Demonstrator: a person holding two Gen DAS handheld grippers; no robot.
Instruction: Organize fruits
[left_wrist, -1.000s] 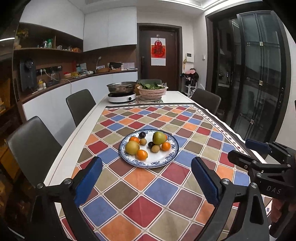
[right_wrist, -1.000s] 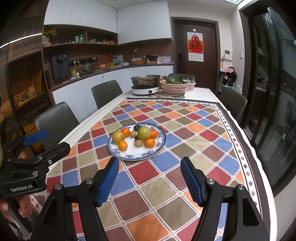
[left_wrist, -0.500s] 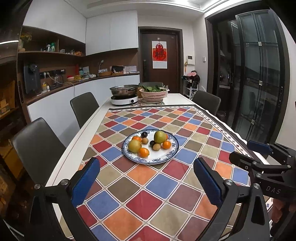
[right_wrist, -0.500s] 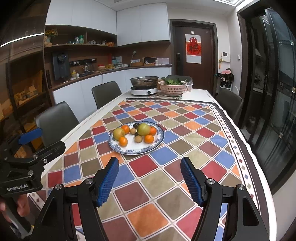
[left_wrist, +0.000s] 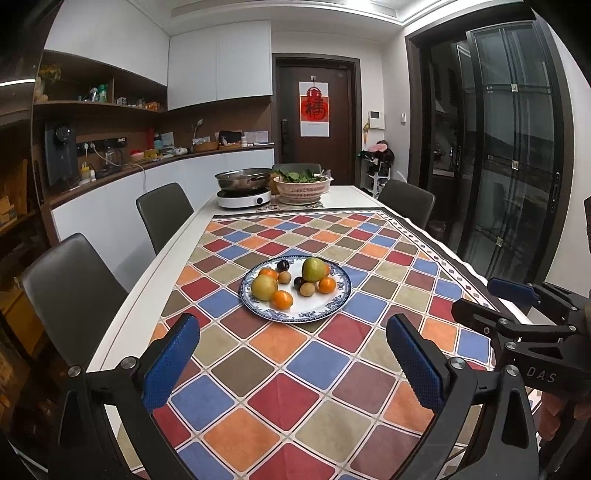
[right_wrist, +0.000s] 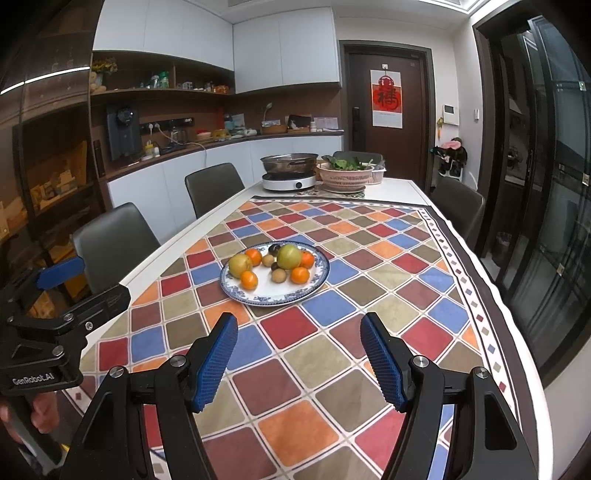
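Note:
A blue-rimmed white plate (left_wrist: 334, 301) (right_wrist: 314, 286) sits mid-table on the checkered cloth. It holds a green-red apple (left_wrist: 314, 268) (right_wrist: 289, 256), a yellow pear-like fruit (left_wrist: 264, 287) (right_wrist: 239, 264), several small oranges (left_wrist: 282, 299) (right_wrist: 249, 279), brown longan-like fruits and dark plums. My left gripper (left_wrist: 293, 363) is open and empty, above the cloth, well short of the plate. My right gripper (right_wrist: 299, 356) is open and empty, also short of the plate. Each gripper shows at the edge of the other's view.
A hotpot pan on a white induction cooker (left_wrist: 244, 197) (right_wrist: 289, 180) and a pink colander of greens (left_wrist: 302, 186) (right_wrist: 345, 173) stand at the table's far end. Dark chairs (left_wrist: 70, 291) line the left side; another (right_wrist: 458, 203) is on the right. Glass doors are at right.
Both grippers have pulled back and tilted up a little, so the plate looks farther off and more of the room shows. Both stay open. The fruits have not moved.

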